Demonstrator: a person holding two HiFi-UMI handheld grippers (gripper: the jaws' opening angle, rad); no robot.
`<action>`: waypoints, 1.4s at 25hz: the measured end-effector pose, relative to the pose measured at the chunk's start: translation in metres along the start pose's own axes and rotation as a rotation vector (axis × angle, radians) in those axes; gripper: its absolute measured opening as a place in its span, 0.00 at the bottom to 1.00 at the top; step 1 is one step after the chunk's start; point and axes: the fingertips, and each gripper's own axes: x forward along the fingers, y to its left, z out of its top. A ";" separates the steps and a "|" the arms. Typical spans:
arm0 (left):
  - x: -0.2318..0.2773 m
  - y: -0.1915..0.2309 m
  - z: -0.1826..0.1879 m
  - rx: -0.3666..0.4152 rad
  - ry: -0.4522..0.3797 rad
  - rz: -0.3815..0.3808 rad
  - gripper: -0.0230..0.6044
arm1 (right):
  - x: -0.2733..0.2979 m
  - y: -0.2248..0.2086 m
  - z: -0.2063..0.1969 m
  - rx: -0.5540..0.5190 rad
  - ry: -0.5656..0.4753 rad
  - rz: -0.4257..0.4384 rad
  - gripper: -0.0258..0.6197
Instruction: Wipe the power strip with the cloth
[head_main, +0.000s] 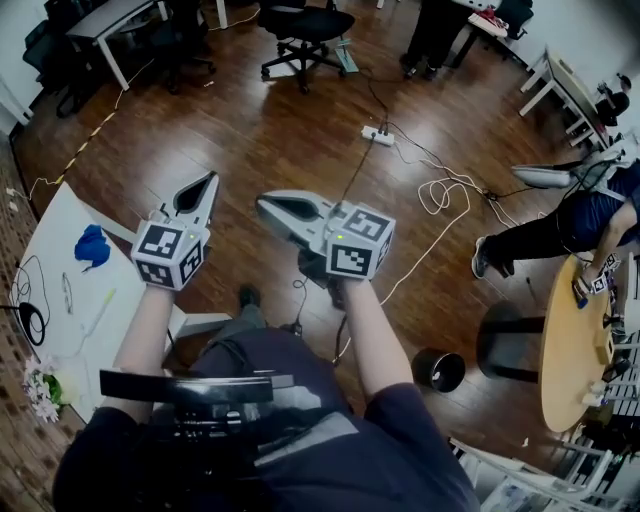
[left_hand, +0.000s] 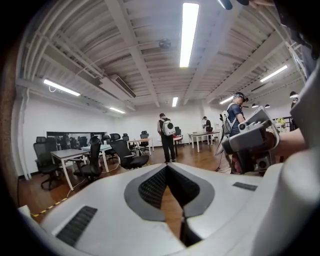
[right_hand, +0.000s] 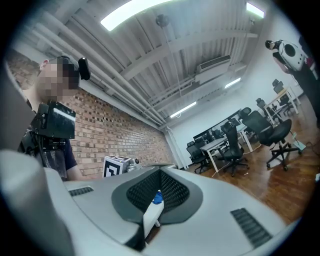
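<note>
Both grippers hang in the air over the wooden floor, in front of the person who holds them. My left gripper (head_main: 209, 180) is shut with nothing in it, and its own view (left_hand: 167, 170) looks across the office. My right gripper (head_main: 262, 204) is also shut and empty (right_hand: 160, 173), and it points left towards the brick wall. A crumpled blue cloth (head_main: 92, 247) lies on the white table (head_main: 62, 222) at the left, below and left of the left gripper. The cloth (right_hand: 158, 198) shows small between the right jaws. A white power strip (head_main: 378, 134) with cables lies on the floor farther ahead.
A black office chair (head_main: 303, 30) and desks stand at the far side. White cable (head_main: 440, 196) loops over the floor. At the right are a seated person (head_main: 560, 225), a round wooden table (head_main: 568, 350), a stool (head_main: 507, 335) and a black bin (head_main: 438, 370). Flowers (head_main: 40, 388) sit at the white table's near end.
</note>
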 end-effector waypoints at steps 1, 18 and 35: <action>0.006 0.004 -0.002 -0.005 0.000 -0.002 0.02 | 0.003 -0.007 0.000 0.005 0.009 -0.008 0.00; 0.079 0.183 -0.017 -0.136 -0.008 0.098 0.02 | 0.163 -0.130 0.050 -0.004 0.065 -0.004 0.00; 0.174 0.256 -0.028 -0.169 0.082 0.288 0.02 | 0.228 -0.246 0.062 0.054 0.181 0.239 0.00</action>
